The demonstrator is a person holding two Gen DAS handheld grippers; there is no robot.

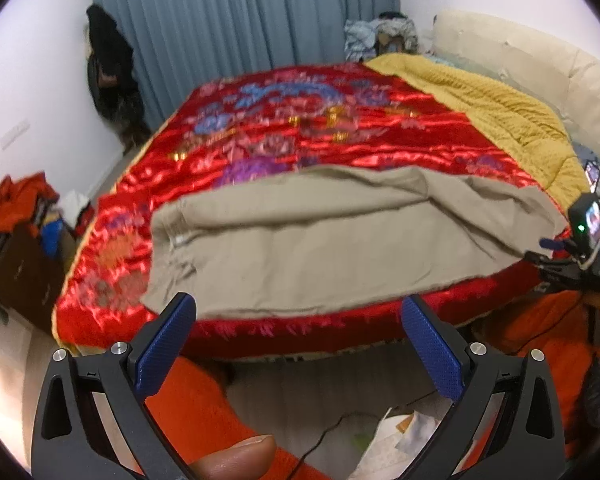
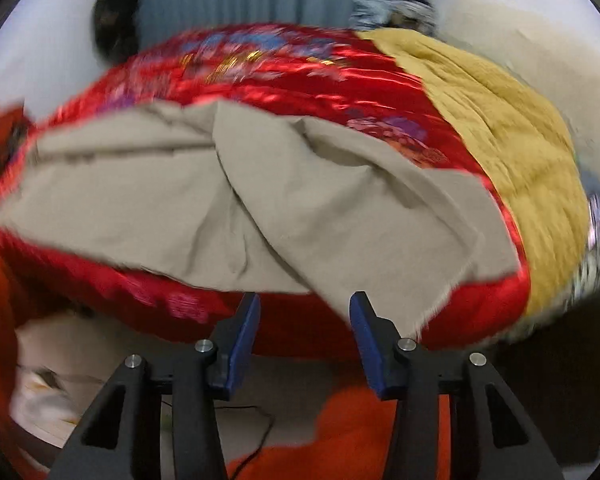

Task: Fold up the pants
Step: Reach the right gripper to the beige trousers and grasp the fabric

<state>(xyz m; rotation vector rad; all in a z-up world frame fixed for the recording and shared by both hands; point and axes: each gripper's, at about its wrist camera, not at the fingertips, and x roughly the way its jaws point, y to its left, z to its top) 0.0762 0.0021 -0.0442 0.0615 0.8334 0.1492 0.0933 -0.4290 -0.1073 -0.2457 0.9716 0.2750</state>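
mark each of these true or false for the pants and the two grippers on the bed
1. The pants are khaki and lie on a red bedspread. True.
2. The left gripper is clamped on the pants. False: it stands open, nothing between the pads.
3. A yellow blanket covers the whole bed. False: only the side by the cream headboard.
4. The right gripper holds nothing. True: its pads are apart, short of the cloth.
5. The curtain is blue-grey. True.

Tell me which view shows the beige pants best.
The left wrist view: the pants appear sharp and almost whole across the red bedspread. The right wrist view is motion-blurred and shows mainly the leg end at the bed's edge.
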